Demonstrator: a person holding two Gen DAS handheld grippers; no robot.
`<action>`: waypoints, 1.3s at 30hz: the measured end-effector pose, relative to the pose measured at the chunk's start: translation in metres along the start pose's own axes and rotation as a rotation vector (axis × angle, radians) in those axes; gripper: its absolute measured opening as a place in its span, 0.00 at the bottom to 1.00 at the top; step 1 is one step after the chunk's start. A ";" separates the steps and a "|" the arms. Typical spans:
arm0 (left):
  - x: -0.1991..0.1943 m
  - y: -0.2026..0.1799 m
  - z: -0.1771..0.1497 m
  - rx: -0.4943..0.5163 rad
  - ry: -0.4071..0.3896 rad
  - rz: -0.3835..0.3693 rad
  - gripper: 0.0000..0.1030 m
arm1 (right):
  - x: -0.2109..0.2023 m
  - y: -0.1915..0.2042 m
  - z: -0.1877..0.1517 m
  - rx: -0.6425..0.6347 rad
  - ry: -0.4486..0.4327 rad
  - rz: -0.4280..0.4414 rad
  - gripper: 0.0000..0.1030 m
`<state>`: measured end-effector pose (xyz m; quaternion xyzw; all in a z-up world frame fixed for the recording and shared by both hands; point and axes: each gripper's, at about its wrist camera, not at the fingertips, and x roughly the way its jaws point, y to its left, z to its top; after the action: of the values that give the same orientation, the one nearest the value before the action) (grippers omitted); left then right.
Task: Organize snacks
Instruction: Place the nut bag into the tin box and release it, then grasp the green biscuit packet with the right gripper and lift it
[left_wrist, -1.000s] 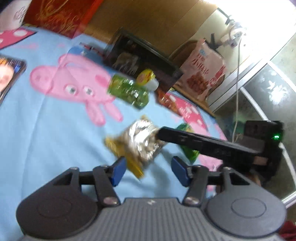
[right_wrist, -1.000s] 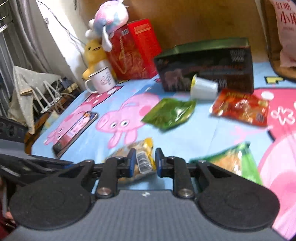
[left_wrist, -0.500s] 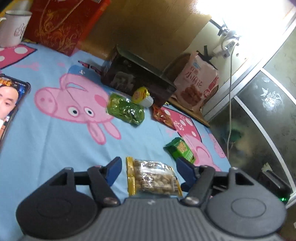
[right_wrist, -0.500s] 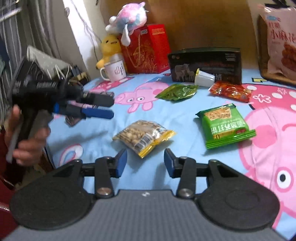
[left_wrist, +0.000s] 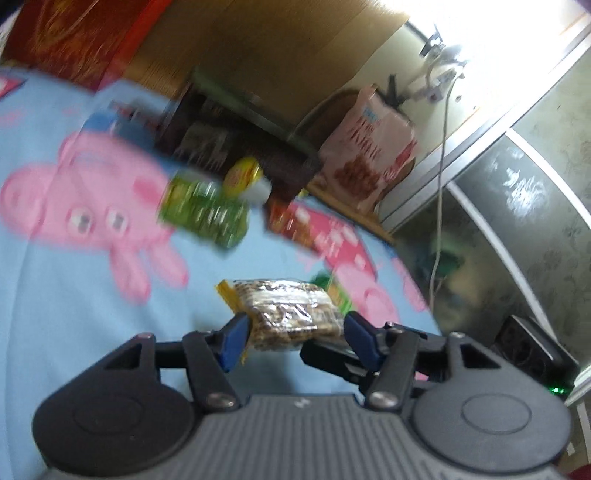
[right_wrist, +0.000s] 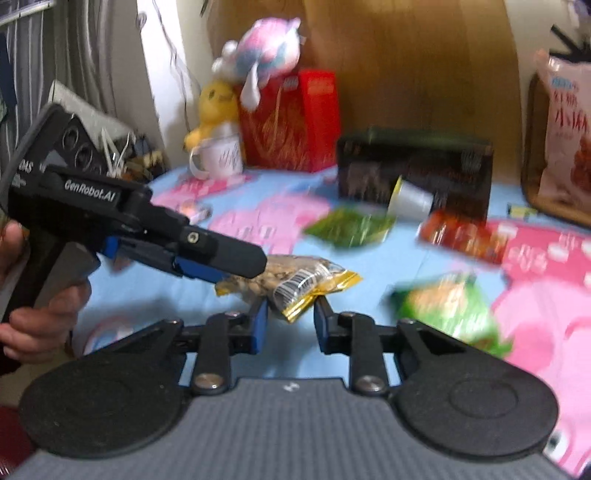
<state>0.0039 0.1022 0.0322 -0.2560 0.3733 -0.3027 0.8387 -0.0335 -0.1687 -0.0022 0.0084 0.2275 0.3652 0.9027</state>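
Left tool (left_wrist: 293, 334) is clenched on the peanut packet (left_wrist: 288, 314), jaws just closing in; right tool (right_wrist: 287, 323) also closing, packet's gold end between its pads, contact unclear; other snacks lie scattered beyond both tools, unsorted; task looks barely begun.

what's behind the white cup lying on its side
Right behind the tipped white cup stands a dark rectangular box, then the wooden headboard. The box's lower middle is covered by the cup.
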 end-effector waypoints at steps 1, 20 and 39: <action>0.002 -0.003 0.011 0.010 -0.013 -0.001 0.55 | 0.002 -0.004 0.008 0.001 -0.021 -0.004 0.29; 0.151 -0.002 0.180 0.067 -0.063 0.111 0.61 | 0.102 -0.162 0.133 0.089 -0.049 -0.260 0.50; 0.047 0.003 0.020 -0.039 0.083 -0.023 0.63 | -0.025 -0.104 -0.005 0.396 0.008 -0.067 0.46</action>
<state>0.0457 0.0759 0.0195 -0.2637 0.4106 -0.3156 0.8138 0.0164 -0.2628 -0.0157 0.1770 0.2987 0.2830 0.8941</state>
